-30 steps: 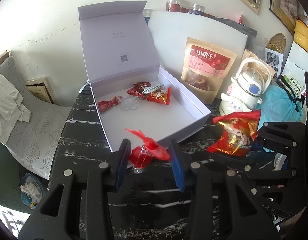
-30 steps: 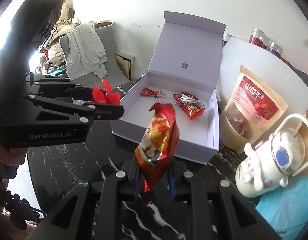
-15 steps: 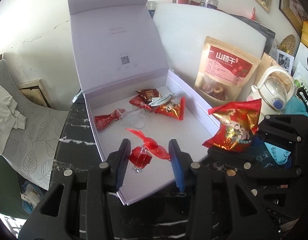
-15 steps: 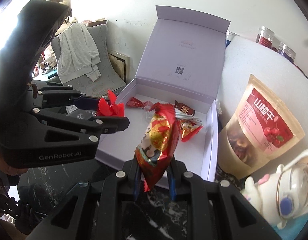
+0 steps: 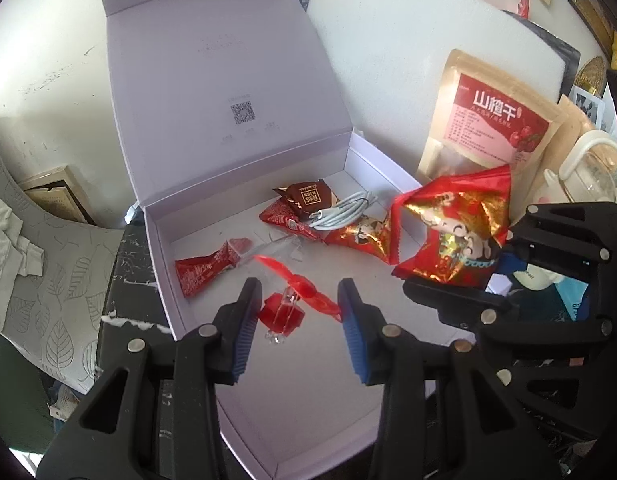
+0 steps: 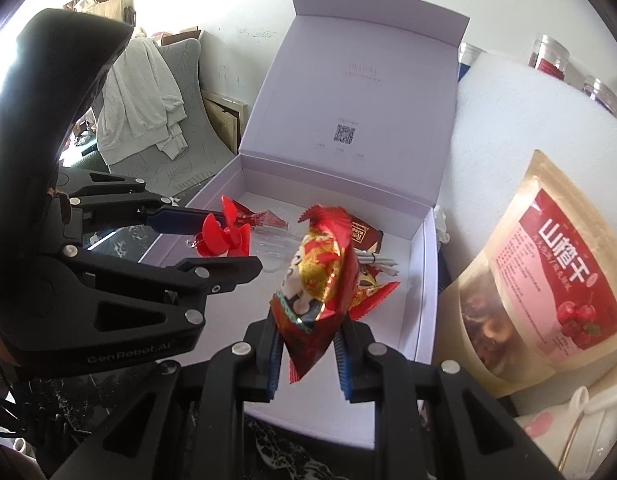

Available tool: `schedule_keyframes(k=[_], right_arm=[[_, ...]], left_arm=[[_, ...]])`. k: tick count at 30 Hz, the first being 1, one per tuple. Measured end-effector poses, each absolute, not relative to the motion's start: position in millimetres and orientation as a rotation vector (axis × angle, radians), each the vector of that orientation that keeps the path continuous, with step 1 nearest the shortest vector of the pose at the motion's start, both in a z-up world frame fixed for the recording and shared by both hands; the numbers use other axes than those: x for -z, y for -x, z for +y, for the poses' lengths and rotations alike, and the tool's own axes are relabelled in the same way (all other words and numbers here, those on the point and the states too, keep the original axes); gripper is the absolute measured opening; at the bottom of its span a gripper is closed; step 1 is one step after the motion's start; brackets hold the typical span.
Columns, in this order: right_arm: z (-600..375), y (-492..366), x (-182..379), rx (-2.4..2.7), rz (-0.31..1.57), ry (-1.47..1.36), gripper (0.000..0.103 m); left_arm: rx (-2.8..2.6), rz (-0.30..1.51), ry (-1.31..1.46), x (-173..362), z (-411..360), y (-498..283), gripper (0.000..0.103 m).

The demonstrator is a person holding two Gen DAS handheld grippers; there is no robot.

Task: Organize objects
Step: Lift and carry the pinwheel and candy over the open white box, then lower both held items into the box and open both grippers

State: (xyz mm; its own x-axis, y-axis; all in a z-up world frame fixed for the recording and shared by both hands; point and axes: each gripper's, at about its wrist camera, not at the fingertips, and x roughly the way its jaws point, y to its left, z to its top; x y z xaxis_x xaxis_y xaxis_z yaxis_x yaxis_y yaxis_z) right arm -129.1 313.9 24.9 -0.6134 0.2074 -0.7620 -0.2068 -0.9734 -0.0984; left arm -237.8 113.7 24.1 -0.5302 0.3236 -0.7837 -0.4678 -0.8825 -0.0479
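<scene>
An open white gift box (image 5: 308,380) (image 6: 424,280) stands with its lid (image 5: 228,80) upright. On its floor lie a brown chocolate packet (image 5: 304,196), a coiled white cable (image 5: 344,210), a red wrapper (image 5: 204,268) and a red-gold snack packet (image 5: 360,236). My left gripper (image 5: 298,320) (image 6: 234,242) hovers over the box's near left part, shut on a small red fan (image 5: 284,308) (image 6: 224,236). My right gripper (image 6: 308,344) is shut on a red-gold snack packet (image 6: 316,276) (image 5: 456,224), which it holds upright above the box's right side.
A kraft pouch of dried hawthorn (image 5: 492,128) (image 6: 548,272) leans on a white foam board (image 5: 408,60) right of the box. A white kettle (image 5: 588,172) stands further right and jars (image 6: 548,54) behind. The black marble table (image 5: 128,280) ends left, by a grey chair (image 6: 148,92).
Both grippers have moved forward from the table's near side to above the open box, each still gripping its item. The box now fills more of both views.
</scene>
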Motion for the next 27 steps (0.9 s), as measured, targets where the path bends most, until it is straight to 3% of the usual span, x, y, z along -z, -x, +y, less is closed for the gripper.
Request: schedule_keyframes(k=[27], right_arm=[[350.1,166.4,21.6,-2.616,0.151,1.488,0.022]], left_arm=[[-2.313,0.294,1.263,5.5,125.7,283.3,0.038]])
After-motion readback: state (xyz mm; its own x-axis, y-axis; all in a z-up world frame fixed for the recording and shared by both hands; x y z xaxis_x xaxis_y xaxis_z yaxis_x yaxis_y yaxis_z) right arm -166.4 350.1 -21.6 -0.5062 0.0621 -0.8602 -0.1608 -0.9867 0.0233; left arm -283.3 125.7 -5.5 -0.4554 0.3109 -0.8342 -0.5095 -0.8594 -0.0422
